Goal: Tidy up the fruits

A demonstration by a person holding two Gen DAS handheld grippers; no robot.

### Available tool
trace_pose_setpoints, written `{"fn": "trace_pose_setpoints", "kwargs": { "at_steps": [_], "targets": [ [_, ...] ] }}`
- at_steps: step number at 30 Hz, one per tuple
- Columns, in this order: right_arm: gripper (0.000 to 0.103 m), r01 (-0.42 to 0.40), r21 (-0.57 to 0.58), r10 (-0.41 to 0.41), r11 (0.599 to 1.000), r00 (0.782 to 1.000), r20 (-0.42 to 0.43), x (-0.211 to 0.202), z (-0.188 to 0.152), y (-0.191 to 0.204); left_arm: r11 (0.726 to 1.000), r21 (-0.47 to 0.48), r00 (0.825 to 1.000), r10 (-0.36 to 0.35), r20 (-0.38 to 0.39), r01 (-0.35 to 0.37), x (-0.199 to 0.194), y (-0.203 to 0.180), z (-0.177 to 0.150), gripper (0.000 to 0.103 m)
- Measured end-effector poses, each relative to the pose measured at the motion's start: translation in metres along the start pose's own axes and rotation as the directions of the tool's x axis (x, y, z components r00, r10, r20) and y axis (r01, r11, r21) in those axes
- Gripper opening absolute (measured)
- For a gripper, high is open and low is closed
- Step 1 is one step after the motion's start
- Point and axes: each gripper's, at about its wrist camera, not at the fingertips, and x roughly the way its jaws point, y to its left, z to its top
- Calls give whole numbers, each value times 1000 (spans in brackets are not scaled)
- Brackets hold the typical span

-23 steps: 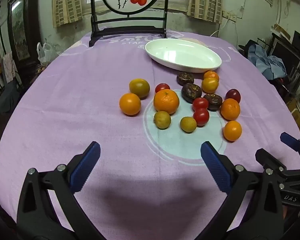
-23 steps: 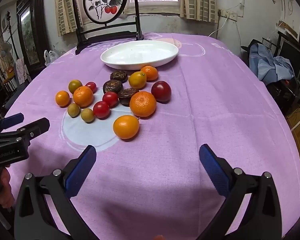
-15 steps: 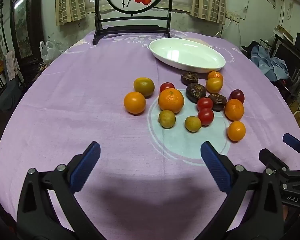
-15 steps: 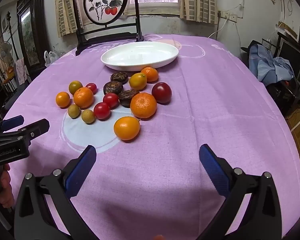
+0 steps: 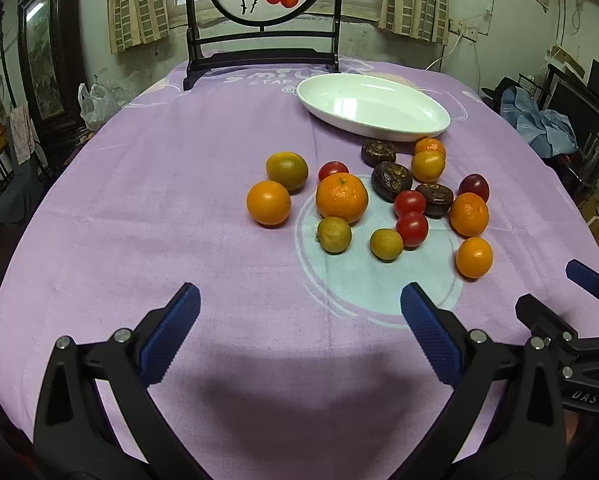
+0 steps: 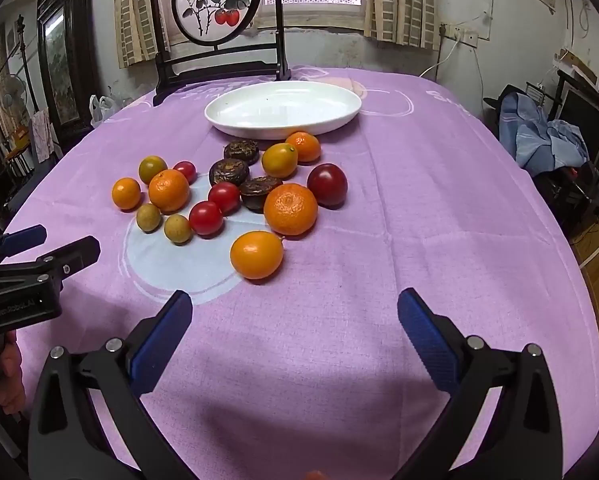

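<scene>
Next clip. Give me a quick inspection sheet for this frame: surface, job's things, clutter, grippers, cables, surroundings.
Surface: table under a purple cloth with a pale blue circle print.
Job's things: white dish with nothing in it; fruits loose on the cloth in front of it: oranges, red tomatoes, small greenish ones, dark wrinkled ones.
Clutter: painted screen on a dark stand at the far edge.
Grippers: left gripper open, holding nothing; right gripper open, holding nothing; both short of the fruits.
Cables: white cable from a wall socket toward the table.
Surroundings: curtained window, blue cloth heap to the right, plastic bag to the left.
</scene>
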Motion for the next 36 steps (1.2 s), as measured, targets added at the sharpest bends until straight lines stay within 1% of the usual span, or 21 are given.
{"fn": "trace_pose_setpoints", "kwargs": {
  "at_steps": [4, 12, 36],
  "targets": [
    [102, -1, -1, 1, 1000, 1000, 1, 1, 0, 0, 1000, 4, 1000, 4, -1, -4, 0, -1, 0, 101],
    [102, -3, -6, 3, 1000, 1000, -4, 1, 1, 2, 1000, 12, 1000, -10, -7, 10, 1, -3, 0, 101],
    [102, -8, -10, 8, 1000, 1000, -5, 3, -5, 4, 1000, 23, 1000, -6, -12, 6, 1, -5, -6, 101]
  ]
}}
